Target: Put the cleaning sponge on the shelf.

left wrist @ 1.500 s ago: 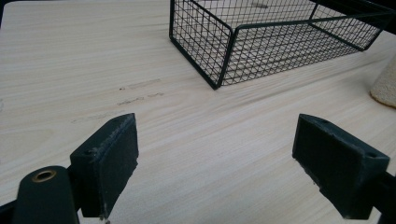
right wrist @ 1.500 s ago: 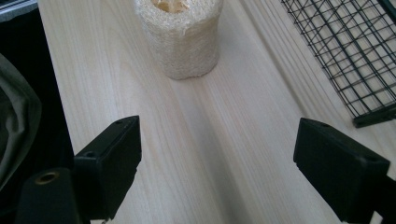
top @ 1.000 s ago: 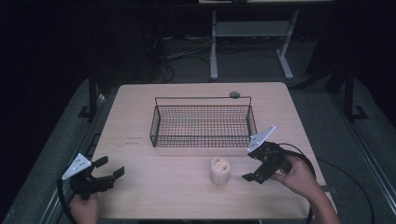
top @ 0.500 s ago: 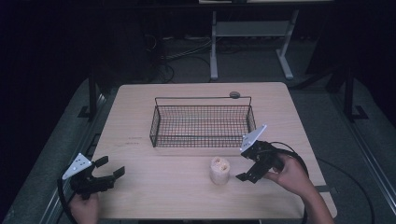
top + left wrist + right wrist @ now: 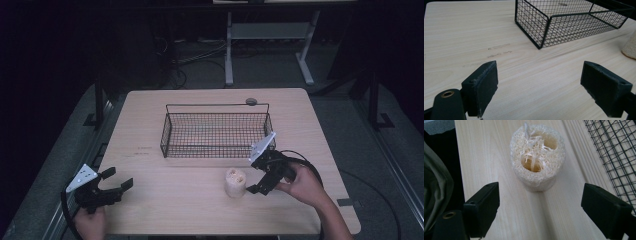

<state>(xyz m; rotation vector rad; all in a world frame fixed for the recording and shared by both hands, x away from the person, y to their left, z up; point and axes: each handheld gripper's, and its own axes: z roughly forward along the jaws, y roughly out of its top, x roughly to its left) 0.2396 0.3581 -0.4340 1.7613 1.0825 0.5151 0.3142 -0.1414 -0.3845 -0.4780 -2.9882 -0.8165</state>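
Your right gripper (image 5: 256,175) sits just beside the upright loofah (image 5: 235,182), jaws wide, not touching. Left gripper (image 5: 120,181): jaws wide, holding nothing

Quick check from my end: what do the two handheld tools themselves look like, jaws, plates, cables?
Both are black. The left tool and right tool each carry a pale grey three-cornered plate on top and trail a black cable. Each has two blocky, matte dark jaws with flat inner pads; a brass-coloured ringed hole sits near one jaw's base in each gripper view. The person's hands and forearms are bare, no sleeves visible.
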